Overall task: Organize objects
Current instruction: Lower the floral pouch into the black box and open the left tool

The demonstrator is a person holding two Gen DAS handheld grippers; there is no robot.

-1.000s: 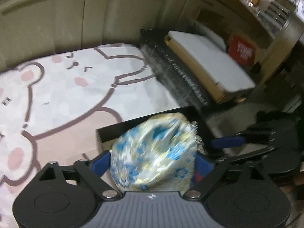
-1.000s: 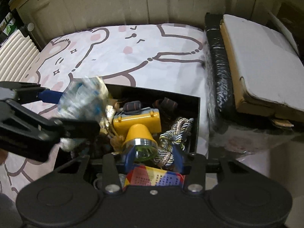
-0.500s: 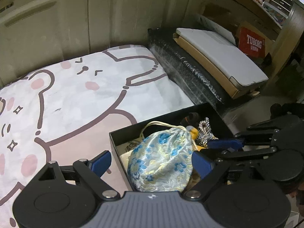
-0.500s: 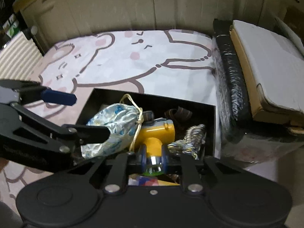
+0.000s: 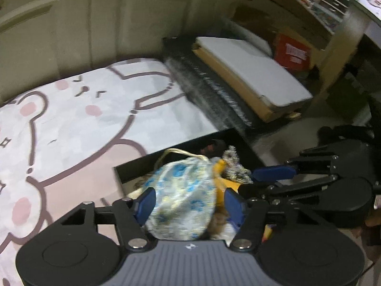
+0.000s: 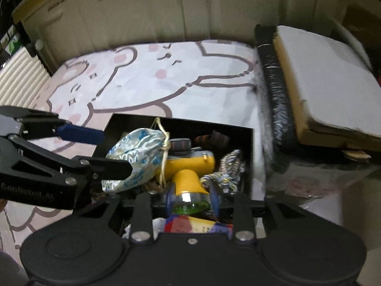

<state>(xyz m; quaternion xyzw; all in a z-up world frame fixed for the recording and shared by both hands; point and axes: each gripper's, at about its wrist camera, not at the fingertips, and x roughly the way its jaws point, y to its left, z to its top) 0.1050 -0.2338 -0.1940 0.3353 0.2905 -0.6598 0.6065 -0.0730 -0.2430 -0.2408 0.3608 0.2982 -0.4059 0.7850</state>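
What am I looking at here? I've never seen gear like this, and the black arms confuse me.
There is no robot. A person holds a hand-held two-finger clamp in each hand, and each clamp carries a wide-angle camera looking out along its blue-tipped fingers. One picture comes from the left gripper, the other from the right gripper. The black arm crossing each view is simply the other clamp.

On the pink-and-white cartoon bear mat sits an open black rectangular box full of odds and ends, including a grey braided cord. The left fingers flank a shiny blue-flowered drawstring pouch; whether they squeeze it is unclear. The right fingers appear closed on the head of a yellow flashlight.
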